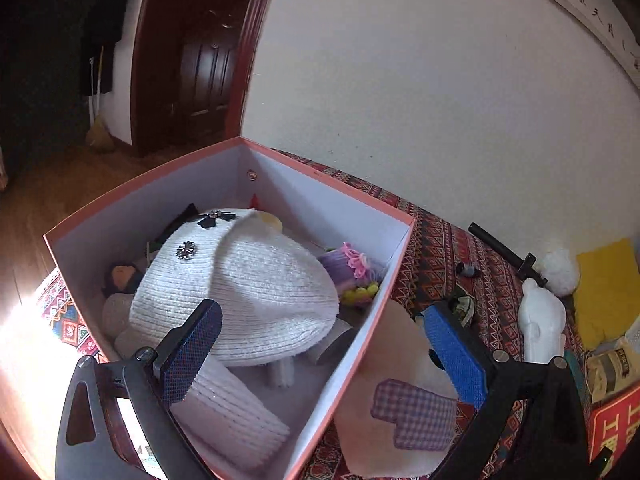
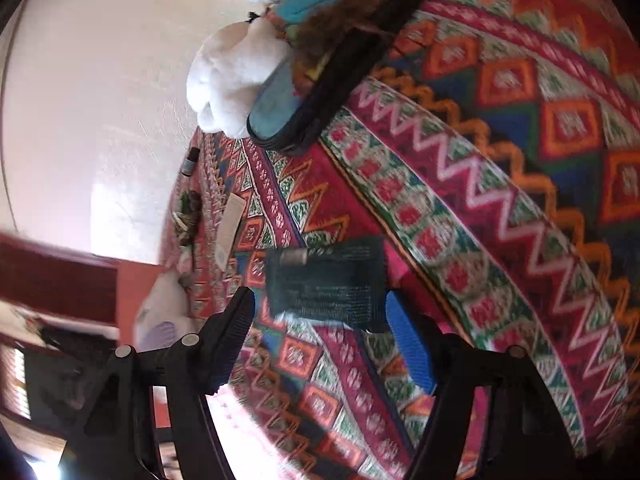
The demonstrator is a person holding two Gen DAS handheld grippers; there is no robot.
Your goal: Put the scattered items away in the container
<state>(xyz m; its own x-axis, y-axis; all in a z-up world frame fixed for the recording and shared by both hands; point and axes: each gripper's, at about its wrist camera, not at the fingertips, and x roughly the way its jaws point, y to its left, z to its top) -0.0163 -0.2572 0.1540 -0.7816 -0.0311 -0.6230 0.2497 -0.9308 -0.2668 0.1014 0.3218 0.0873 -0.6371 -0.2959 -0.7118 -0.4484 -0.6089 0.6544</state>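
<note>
Right tool (image 2: 320, 316) spread wide, dark sachet (image 2: 326, 284) between pads, ungripped; left tool (image 1: 320, 344) released, empty

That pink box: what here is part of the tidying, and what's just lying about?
Part of the job: pink box, white knit hat already inside, dark green packet between the right gripper fingers, white plush toy.
Just there: patterned cloth, wall, doorway.

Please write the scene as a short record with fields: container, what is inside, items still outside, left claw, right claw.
container: pink box, open, on patterned cloth
inside: white knit hat on top, purple yarn item
outside: white plush toy, yellow cloth
left claw: open, empty, astride the box wall
right claw: open, dark green packet between the fingers, not gripped
</note>
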